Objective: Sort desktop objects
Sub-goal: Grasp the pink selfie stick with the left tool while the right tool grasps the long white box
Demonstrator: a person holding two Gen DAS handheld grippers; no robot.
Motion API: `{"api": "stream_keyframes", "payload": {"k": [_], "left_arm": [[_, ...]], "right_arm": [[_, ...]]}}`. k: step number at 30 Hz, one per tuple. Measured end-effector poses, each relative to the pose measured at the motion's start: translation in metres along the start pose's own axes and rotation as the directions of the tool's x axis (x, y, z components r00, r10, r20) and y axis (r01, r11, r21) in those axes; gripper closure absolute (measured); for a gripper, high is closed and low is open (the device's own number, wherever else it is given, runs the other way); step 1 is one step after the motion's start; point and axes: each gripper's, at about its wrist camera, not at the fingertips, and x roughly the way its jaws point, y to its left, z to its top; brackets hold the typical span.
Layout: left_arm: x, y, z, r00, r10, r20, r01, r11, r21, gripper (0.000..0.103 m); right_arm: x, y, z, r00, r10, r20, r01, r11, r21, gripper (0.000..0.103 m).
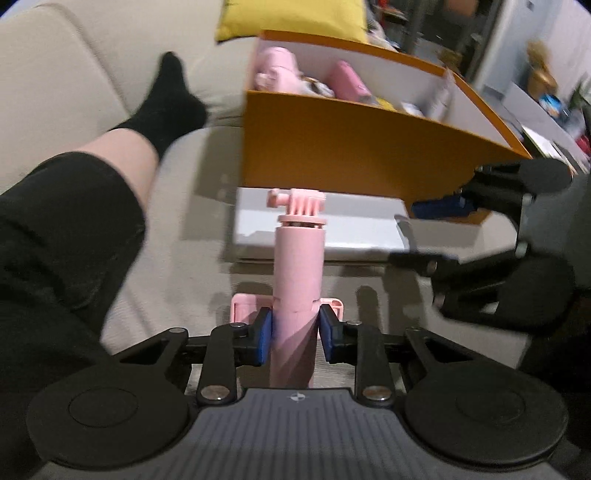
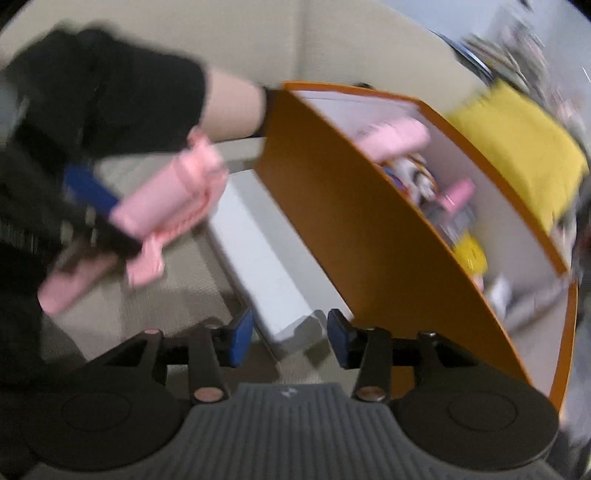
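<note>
In the left wrist view a pink selfie stick points away from me, its mount head toward the orange box. My left gripper is shut on the stick's lower shaft, a blue pad pressing each side. From the right wrist view the stick shows blurred at the left, held in the left gripper. My right gripper is open above a corner of a white flat box, with nothing between its pads. It also appears in the left wrist view as the right gripper, beside the orange box's near corner.
The orange box has white inner walls and holds several pink and mixed items. It rests partly on the white flat box on a beige sofa. A yellow cushion lies behind. A person's leg in a black sock stretches along the left.
</note>
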Motion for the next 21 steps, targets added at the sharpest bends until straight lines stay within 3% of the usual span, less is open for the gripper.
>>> {"api": "stream_keyframes", "payload": {"k": [7, 8, 14, 21], "left_arm": [[0.004, 0.012, 0.004, 1.000, -0.022, 0.004, 0.022, 0.997, -0.073, 0.073], [0.004, 0.013, 0.004, 1.000, -0.024, 0.001, 0.024, 0.997, -0.077, 0.072], [0.007, 0.016, 0.003, 0.999, -0.032, 0.000, 0.032, 0.995, -0.098, 0.073], [0.003, 0.015, 0.001, 0.999, -0.033, 0.008, 0.034, 0.994, -0.102, 0.073]], "right_arm": [[0.025, 0.027, 0.002, 0.993, -0.115, -0.018, 0.107, 0.965, -0.241, 0.050], [0.028, 0.028, 0.001, 0.993, -0.119, -0.021, 0.109, 0.961, -0.256, 0.044], [0.039, 0.033, 0.000, 0.987, -0.161, -0.026, 0.146, 0.943, -0.299, 0.038], [0.031, 0.032, -0.001, 0.984, -0.172, -0.035, 0.155, 0.945, -0.289, 0.049]]}}
